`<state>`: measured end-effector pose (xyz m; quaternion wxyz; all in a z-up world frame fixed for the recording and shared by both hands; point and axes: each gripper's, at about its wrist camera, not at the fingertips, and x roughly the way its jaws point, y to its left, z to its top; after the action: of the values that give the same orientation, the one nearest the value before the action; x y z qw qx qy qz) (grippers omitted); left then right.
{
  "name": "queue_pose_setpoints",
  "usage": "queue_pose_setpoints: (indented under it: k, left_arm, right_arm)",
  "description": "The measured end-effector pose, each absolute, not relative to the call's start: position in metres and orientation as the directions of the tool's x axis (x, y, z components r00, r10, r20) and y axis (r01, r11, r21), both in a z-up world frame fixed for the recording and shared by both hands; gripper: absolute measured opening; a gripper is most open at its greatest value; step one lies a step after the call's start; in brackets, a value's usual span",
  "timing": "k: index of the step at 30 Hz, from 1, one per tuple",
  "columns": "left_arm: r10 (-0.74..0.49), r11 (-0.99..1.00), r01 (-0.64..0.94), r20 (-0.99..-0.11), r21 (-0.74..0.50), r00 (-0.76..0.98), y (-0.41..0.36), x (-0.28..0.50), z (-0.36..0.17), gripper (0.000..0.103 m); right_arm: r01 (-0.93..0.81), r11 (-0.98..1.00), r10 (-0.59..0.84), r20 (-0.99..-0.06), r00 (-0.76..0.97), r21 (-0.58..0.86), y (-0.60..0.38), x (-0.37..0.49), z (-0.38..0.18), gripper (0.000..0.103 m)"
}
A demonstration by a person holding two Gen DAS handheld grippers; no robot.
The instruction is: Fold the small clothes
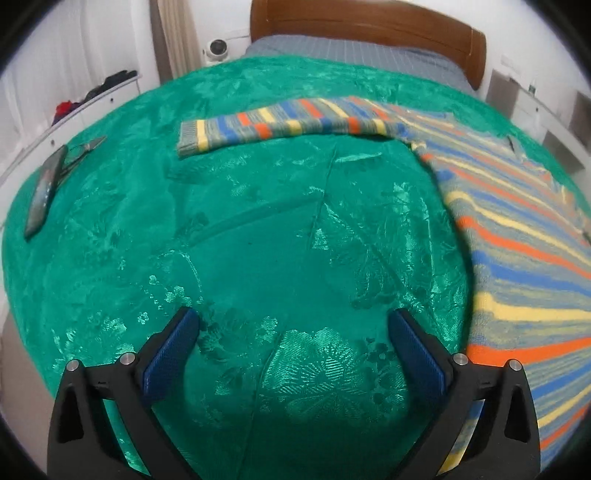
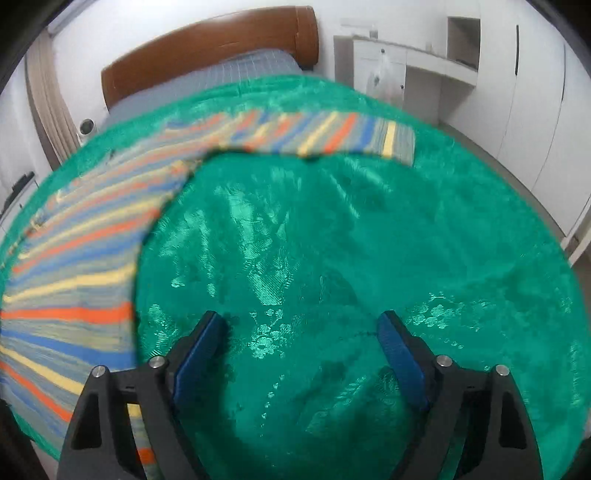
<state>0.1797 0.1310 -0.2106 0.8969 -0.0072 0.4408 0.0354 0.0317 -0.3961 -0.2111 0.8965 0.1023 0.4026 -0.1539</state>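
Observation:
A striped knit sweater [image 1: 517,229] in grey, blue, orange and yellow lies flat on a green blanket [image 1: 258,240]. In the left wrist view its body fills the right side and one sleeve [image 1: 280,127] stretches left across the far part. In the right wrist view the sweater body [image 2: 74,266] is on the left and the other sleeve [image 2: 325,138] stretches right. My left gripper [image 1: 293,321] is open and empty over bare blanket just left of the sweater's hem. My right gripper [image 2: 299,325] is open and empty over bare blanket [image 2: 351,240] just right of the hem.
A phone [image 1: 44,190] and a small pair of scissors [image 1: 83,147] lie on the blanket's far left. A wooden headboard [image 1: 369,29] is at the far end. White cabinets [image 2: 498,92] stand to the right, a white shelf [image 1: 85,107] to the left.

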Motion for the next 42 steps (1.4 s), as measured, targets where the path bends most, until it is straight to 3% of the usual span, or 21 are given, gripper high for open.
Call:
queue_pose_setpoints:
  k: [6, 42]
  left_arm:
    - [0.034, 0.998, -0.064, -0.789, -0.007, 0.613, 0.136, 0.18, -0.213, 0.103]
    - [0.061, 0.998, -0.049, -0.773, 0.039, 0.631, 0.128, 0.173, -0.21, 0.103]
  right_arm:
    - [0.35, 0.935, -0.195, -0.743, 0.64, 0.055, -0.389, 0.036, -0.222, 0.102]
    - [0.355, 0.934, -0.212, -0.728, 0.652, 0.046, -0.39, 0.034, -0.224, 0.103]
